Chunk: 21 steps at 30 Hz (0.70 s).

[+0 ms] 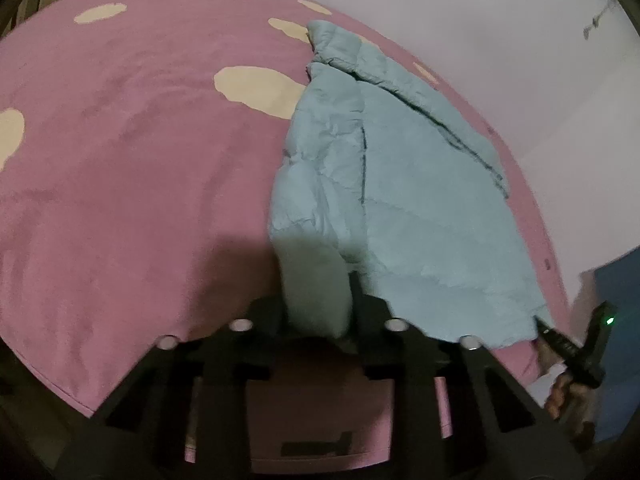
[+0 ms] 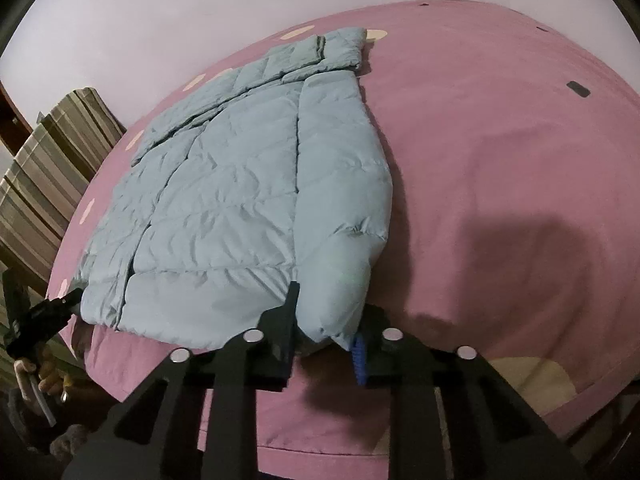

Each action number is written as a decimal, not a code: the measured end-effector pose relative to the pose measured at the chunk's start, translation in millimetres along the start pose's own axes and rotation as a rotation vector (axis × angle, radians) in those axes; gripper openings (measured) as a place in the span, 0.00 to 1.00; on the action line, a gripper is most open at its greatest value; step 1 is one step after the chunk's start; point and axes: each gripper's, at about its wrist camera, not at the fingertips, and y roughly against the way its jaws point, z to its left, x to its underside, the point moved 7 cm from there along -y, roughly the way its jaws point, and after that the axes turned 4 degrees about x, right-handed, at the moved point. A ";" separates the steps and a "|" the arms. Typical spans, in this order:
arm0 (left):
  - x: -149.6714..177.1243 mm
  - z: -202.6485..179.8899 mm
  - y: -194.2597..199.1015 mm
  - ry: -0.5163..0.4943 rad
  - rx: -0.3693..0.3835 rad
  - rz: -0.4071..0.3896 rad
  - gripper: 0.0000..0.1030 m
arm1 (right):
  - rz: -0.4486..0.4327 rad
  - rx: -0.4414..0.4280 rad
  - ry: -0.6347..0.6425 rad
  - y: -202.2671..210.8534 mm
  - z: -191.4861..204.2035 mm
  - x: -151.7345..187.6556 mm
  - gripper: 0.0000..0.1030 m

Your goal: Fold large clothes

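Observation:
A light blue puffer jacket (image 1: 404, 184) lies flat on a pink bed cover (image 1: 120, 168), collar far, hem near. My left gripper (image 1: 316, 312) is shut on the cuff of its left sleeve. In the right wrist view the jacket (image 2: 224, 208) fills the middle, and my right gripper (image 2: 328, 320) is shut on the cuff of the right sleeve at the near hem corner. Each gripper also shows in the other's view: the right one at the hem corner (image 1: 560, 340), the left one at the hem's left corner (image 2: 48, 312).
The pink cover with cream spots (image 2: 500, 160) spreads wide around the jacket. A pale wall (image 1: 540, 40) runs behind the bed. Striped bedding (image 2: 44, 168) is stacked at the left. The bed's near edge (image 2: 320, 432) lies just below my grippers.

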 end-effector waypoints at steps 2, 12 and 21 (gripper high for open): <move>-1.8 -3.0 3.1 0.003 0.010 -0.015 0.14 | -0.001 -0.020 0.000 1.6 2.4 -0.1 0.12; -62.3 -54.7 44.9 -0.098 0.019 -0.193 0.07 | -0.088 -0.145 -0.075 27.9 7.3 -40.9 0.07; -165.0 -70.2 -8.6 -0.153 -0.035 -0.215 0.07 | -0.141 -0.180 -0.096 1.9 11.5 -141.0 0.07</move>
